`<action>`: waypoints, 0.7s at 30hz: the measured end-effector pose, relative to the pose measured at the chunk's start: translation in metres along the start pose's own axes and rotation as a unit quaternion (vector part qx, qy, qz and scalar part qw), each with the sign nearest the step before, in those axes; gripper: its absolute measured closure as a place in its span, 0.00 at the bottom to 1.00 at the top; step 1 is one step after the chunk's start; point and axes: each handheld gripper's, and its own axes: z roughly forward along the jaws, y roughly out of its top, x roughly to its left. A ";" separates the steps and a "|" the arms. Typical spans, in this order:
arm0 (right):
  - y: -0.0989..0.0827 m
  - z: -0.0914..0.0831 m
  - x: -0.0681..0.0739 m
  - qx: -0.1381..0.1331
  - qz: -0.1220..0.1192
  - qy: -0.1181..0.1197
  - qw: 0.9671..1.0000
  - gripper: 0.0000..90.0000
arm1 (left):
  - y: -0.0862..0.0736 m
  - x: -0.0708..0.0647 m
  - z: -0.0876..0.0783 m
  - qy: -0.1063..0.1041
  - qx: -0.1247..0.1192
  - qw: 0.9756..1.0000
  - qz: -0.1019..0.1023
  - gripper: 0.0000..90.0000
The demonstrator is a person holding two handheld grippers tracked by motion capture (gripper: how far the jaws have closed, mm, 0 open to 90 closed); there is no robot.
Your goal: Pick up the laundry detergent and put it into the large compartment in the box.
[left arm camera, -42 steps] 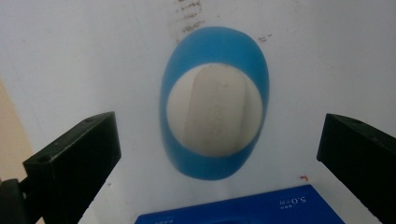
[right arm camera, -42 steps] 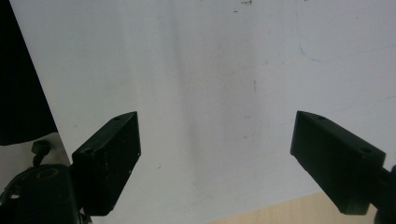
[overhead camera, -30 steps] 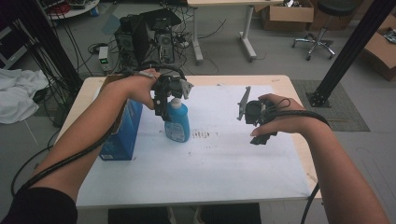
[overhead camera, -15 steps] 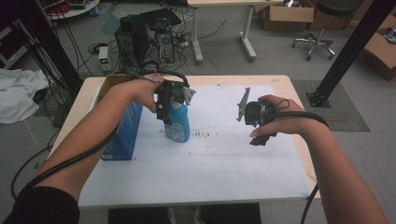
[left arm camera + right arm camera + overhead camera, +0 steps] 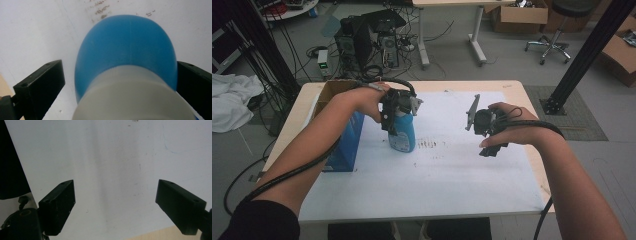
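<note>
White table sheet: blue bottle between the left gripper's spread fingers, unclamped.

We see a light wooden table mostly covered by a white sheet bearing dark smudges. On it stand a blue bottle and, at the left edge, a blue box.

The left hand-held gripper has lowered over the blue bottle.
</note>
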 end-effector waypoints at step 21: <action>0.002 0.001 -0.001 0.000 0.002 -0.002 1.000 0.18 | -0.003 -0.001 0.000 0.003 0.011 1.000 0.004 0.20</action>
